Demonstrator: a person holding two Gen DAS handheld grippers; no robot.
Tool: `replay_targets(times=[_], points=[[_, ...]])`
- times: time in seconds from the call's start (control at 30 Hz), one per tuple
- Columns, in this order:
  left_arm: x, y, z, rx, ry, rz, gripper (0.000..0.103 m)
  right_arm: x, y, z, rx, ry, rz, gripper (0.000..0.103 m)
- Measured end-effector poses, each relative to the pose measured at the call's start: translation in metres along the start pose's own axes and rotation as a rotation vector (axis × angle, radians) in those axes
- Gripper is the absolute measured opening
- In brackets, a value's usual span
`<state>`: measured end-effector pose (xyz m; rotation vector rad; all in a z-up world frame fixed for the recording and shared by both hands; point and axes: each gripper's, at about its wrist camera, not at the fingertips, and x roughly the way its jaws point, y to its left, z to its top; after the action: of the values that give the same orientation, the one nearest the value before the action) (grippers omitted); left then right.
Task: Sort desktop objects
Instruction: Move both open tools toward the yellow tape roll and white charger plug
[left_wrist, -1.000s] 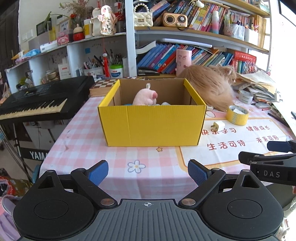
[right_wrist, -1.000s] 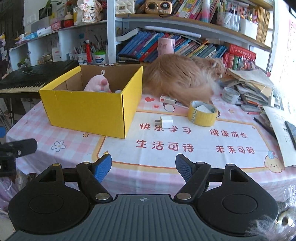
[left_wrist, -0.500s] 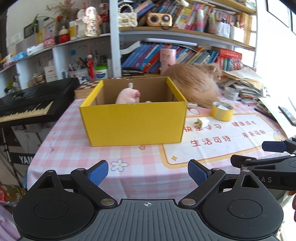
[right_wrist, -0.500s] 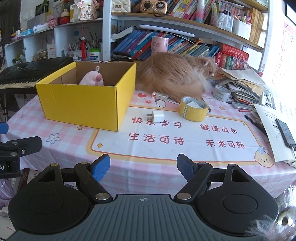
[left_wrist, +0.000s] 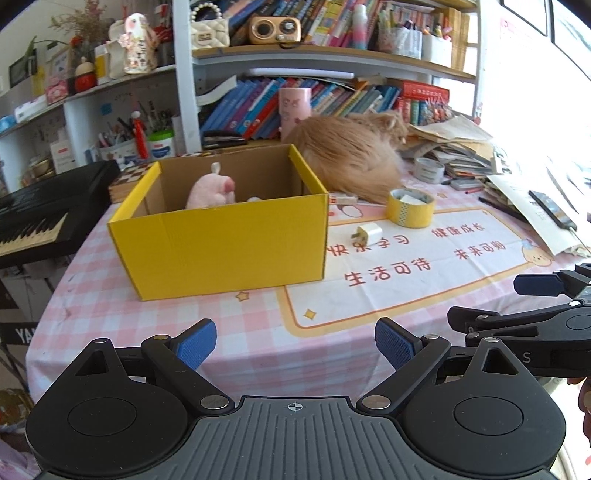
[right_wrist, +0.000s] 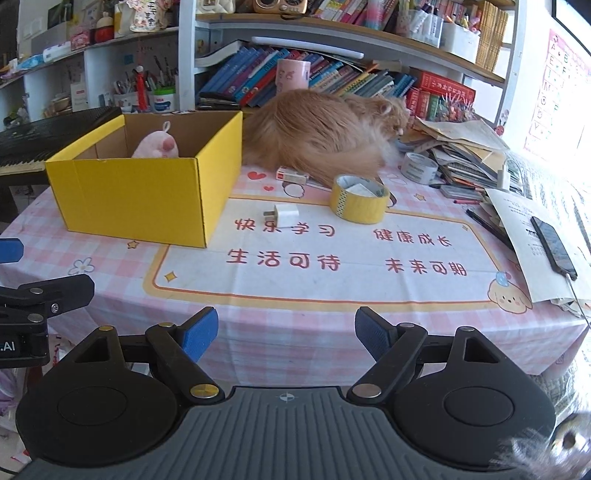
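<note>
Left gripper (left_wrist: 294, 345) wide, empty; right gripper (right_wrist: 286, 330) empty, opening. Yellow cardboard box (right_wrist: 147, 199) upper left, white charger plug (right_wrist: 282, 215) mid-frame.

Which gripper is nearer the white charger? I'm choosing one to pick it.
Right. The right gripper faces the charger almost straight ahead; the left gripper sits further left, before the yellow box.

A fluffy orange cat (right_wrist: 317, 129) lay behind my yellow box, before shelves of slanted blue books (right_wrist: 251, 77). A black keyboard piano (left_wrist: 40, 218) stood off left, beside the table.
</note>
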<state>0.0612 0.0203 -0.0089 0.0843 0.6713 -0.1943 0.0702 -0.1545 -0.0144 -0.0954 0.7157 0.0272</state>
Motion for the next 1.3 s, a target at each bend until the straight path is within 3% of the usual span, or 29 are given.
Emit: replay_targets(times=[1.0, 1.3], points=[[0.054, -0.066, 0.037, 0.145, 0.017, -0.100, 0.095, 0.035, -0.069, 0.012, 0.080, 0.047, -0.067, 0.083], [0.076, -0.082, 0.051, 0.144, 0.023, -0.111, 0.095, 0.054, -0.092, 0.022, 0.097, 0.068, -0.074, 0.083]])
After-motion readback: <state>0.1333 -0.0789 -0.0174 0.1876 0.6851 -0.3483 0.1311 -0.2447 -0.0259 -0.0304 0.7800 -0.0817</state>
